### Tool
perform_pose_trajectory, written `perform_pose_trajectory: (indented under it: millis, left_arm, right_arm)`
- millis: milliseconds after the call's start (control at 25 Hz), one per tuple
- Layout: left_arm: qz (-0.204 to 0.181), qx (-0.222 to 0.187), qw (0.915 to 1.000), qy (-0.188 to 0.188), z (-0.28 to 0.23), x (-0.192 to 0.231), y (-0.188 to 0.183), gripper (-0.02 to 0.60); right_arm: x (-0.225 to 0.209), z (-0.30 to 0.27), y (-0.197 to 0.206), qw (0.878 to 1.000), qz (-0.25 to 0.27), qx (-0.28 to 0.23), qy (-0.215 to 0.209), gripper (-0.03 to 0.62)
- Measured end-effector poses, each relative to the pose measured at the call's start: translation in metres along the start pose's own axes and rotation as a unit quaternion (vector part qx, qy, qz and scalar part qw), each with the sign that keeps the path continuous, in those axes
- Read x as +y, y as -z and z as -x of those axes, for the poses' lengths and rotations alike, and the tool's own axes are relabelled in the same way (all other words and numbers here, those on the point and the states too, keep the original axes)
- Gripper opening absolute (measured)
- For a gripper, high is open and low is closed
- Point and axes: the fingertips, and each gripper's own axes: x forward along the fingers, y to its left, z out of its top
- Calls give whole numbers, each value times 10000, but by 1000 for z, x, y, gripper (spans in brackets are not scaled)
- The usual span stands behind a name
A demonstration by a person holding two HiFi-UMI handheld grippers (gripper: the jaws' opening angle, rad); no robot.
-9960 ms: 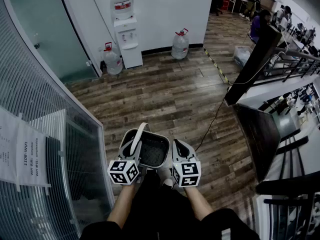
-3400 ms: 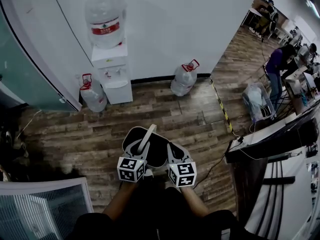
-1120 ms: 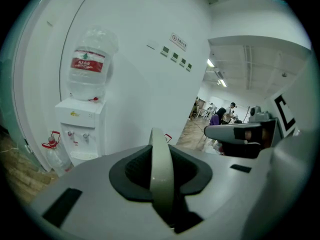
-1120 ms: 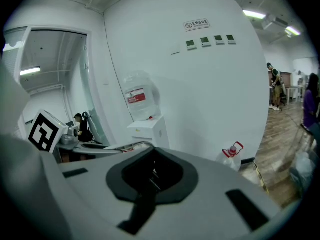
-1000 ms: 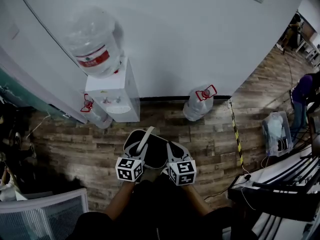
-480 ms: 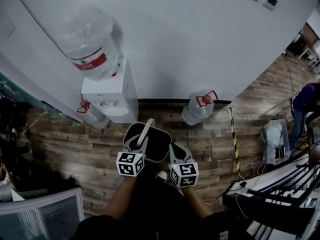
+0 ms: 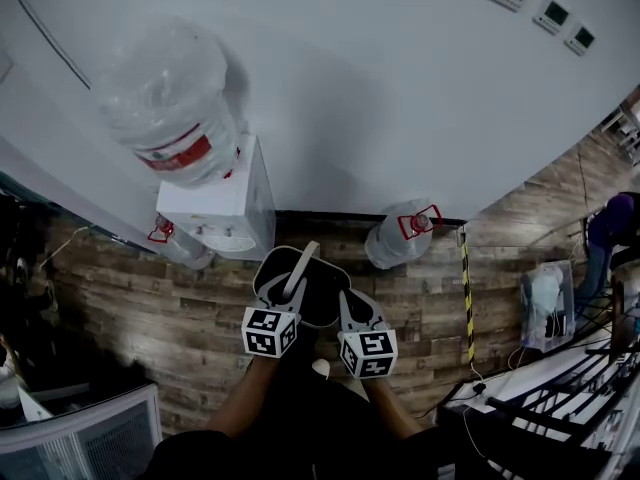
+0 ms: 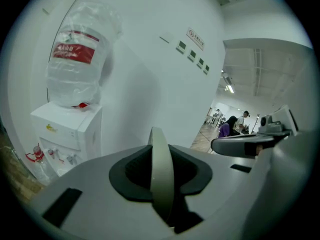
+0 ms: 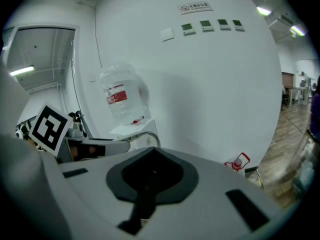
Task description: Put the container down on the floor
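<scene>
I hold a dark round container (image 7: 320, 290) in the air in front of me, above the wooden floor (image 7: 120, 313). Its pale handle (image 7: 297, 264) arches up over the left side. My left gripper (image 7: 287, 290) is shut on that handle. In the left gripper view the handle (image 8: 161, 169) runs as a pale strip straight through the left gripper (image 8: 162, 194). My right gripper (image 7: 347, 303) grips the container's right rim. In the right gripper view the slot of the right gripper (image 9: 146, 186) is filled by the dark rim.
A white water dispenser (image 7: 222, 213) with a big bottle (image 7: 172, 98) on top stands against the white wall (image 7: 390, 98) just ahead. Spare bottles stand on the floor at its left (image 7: 168, 240) and right (image 7: 400, 234). Striped tape (image 7: 467, 298) runs along the floor at right.
I have come closer to the wall and the dispenser, which now fill more of the head view. Both grippers keep the same hold on the container.
</scene>
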Motion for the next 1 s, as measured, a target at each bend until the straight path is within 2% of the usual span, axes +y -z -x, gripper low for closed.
perform_pose_trajectory:
  millis: [280,640,800,1000]
  left_arm:
    - [186,164,9997,19,-56,37,-20,86]
    - [36,276,9995,174,-111,60,-42,86]
    - [28,271,9996,80,-125,71,-44,86]
    - [171,80,9997,-152,-140,80,-49,86]
  right_arm:
    - [-20,-68,-30,9995,41,297,37,11]
    - [-40,-125,-63,9997,0,260,26,11]
    - [-45,-135,-67,9997,40,209,-83,11]
    - [-58,-139,-67,9995,186,187,-199,11]
